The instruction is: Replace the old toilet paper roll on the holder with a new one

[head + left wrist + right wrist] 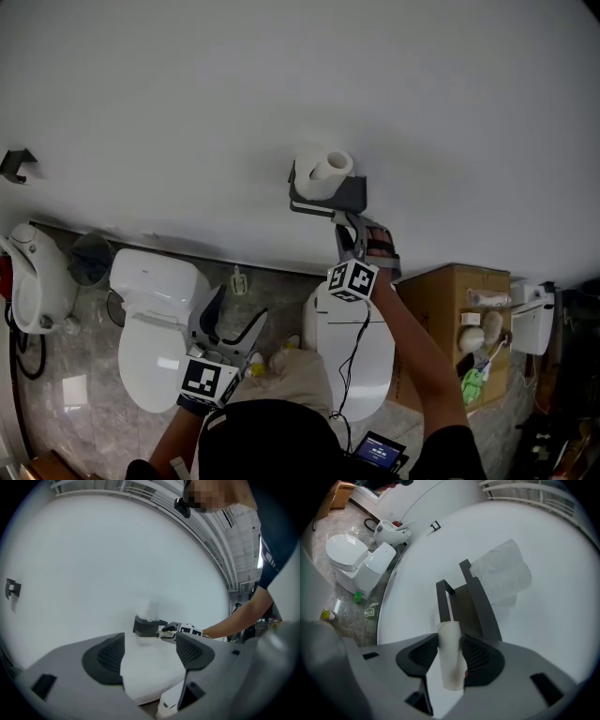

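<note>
A dark grey paper holder (330, 198) is fixed to the white wall, with a full white toilet roll (324, 170) standing on its top shelf. My right gripper (349, 225) reaches up just below the holder and is shut on an empty pale cardboard tube (451, 663). In the right gripper view that tube's top end sits at the holder's bar (443, 599), and the full roll (502, 573) lies beyond. My left gripper (241, 305) hangs low over the toilets, open, with nothing between its fingers. From the left gripper (150, 651) the holder (145, 626) is seen far off.
Two white toilets (155, 319) (354, 349) stand against the wall below the holder. A cardboard box (439, 314) with small items is at the right. A white fixture (37, 277) and a grey bin (91, 258) are at the left. A hook (19, 164) sticks out of the wall.
</note>
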Demonstrator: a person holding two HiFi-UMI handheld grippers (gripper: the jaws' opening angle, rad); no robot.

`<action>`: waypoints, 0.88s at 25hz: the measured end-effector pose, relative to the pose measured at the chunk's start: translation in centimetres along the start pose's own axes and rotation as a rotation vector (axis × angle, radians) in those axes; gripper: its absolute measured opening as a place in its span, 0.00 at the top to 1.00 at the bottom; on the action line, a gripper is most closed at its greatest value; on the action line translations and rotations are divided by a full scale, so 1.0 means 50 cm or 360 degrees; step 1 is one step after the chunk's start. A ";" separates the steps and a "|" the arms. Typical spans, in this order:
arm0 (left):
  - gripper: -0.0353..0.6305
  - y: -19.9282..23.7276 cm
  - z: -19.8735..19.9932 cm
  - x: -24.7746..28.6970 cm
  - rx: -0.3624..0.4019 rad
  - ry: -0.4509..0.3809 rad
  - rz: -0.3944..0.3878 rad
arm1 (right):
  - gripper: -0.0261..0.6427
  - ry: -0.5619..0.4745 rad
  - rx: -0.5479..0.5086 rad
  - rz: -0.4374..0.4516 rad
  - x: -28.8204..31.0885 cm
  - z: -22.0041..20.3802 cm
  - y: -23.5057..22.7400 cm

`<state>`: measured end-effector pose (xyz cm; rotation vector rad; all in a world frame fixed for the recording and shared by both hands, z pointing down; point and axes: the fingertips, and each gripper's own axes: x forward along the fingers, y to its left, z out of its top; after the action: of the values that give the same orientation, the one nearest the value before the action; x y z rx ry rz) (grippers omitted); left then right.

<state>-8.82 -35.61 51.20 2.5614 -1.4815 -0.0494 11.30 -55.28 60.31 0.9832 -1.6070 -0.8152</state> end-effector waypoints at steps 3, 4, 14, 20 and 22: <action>0.42 -0.001 0.000 0.002 -0.0002 0.0001 -0.0005 | 0.72 0.0023 -0.0004 -0.0005 -0.002 -0.014 -0.004; 0.42 0.000 0.000 0.002 -0.0002 0.0007 -0.0005 | 0.72 0.0033 -0.0004 -0.0006 -0.003 -0.019 -0.006; 0.42 0.011 -0.016 0.006 -0.0037 0.0030 -0.0002 | 0.72 0.0061 -0.0058 -0.0013 -0.008 -0.038 -0.005; 0.42 0.014 -0.014 0.001 -0.0024 0.0037 0.0007 | 0.72 0.0081 -0.0134 -0.0018 -0.010 -0.050 -0.002; 0.42 0.016 -0.016 0.000 -0.0018 0.0040 0.0003 | 0.72 0.0093 -0.0228 -0.0046 -0.013 -0.052 -0.006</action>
<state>-9.42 -35.90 52.14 2.5422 -1.4706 -0.0247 13.97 -54.89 60.36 0.9217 -1.4665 -0.9003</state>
